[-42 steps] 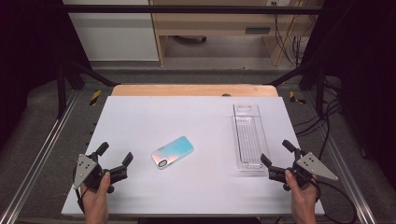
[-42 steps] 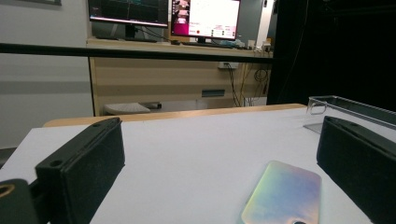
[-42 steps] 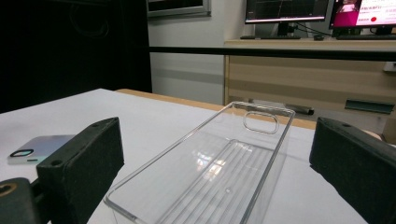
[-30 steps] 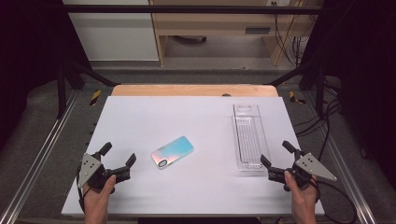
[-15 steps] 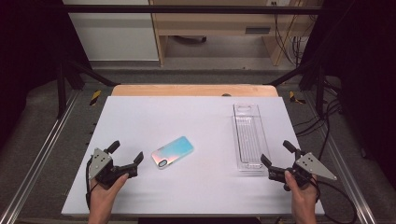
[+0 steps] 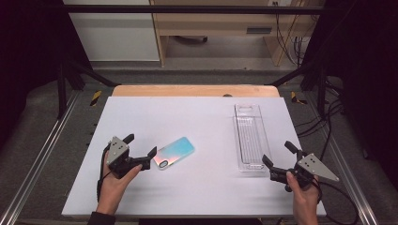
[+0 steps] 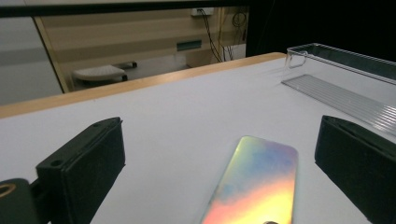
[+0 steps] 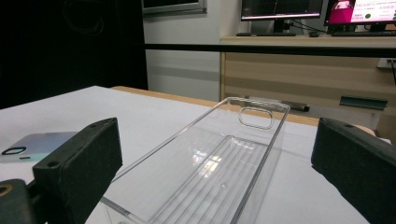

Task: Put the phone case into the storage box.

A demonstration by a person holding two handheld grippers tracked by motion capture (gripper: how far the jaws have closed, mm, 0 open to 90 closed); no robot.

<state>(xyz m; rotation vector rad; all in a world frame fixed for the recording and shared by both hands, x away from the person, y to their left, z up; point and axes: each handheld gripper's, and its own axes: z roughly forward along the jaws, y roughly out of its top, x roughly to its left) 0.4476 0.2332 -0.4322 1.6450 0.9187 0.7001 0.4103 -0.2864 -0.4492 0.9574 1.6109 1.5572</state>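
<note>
An iridescent phone case (image 6: 174, 153) lies flat on the white table (image 6: 197, 122), left of centre. My left gripper (image 6: 140, 151) is open just left of its near end. In the left gripper view the phone case (image 7: 254, 186) lies between the two black jaws, near end low in the frame. A long clear plastic tray (image 6: 249, 137) lies on the right side of the table. My right gripper (image 6: 279, 153) is open just short of the tray's near end, with the clear tray (image 8: 210, 168) stretching away between its jaws.
A wooden strip (image 6: 195, 90) borders the table's far edge. Metal rails (image 6: 40, 154) run along both sides. Beyond the table stand a wooden bench (image 6: 220, 23) and cables (image 6: 288, 33). The phone case (image 8: 35, 142) also shows at far left in the right gripper view.
My left gripper has moved right and forward, up to the phone case's near end. The right gripper, case and tray have stayed put.
</note>
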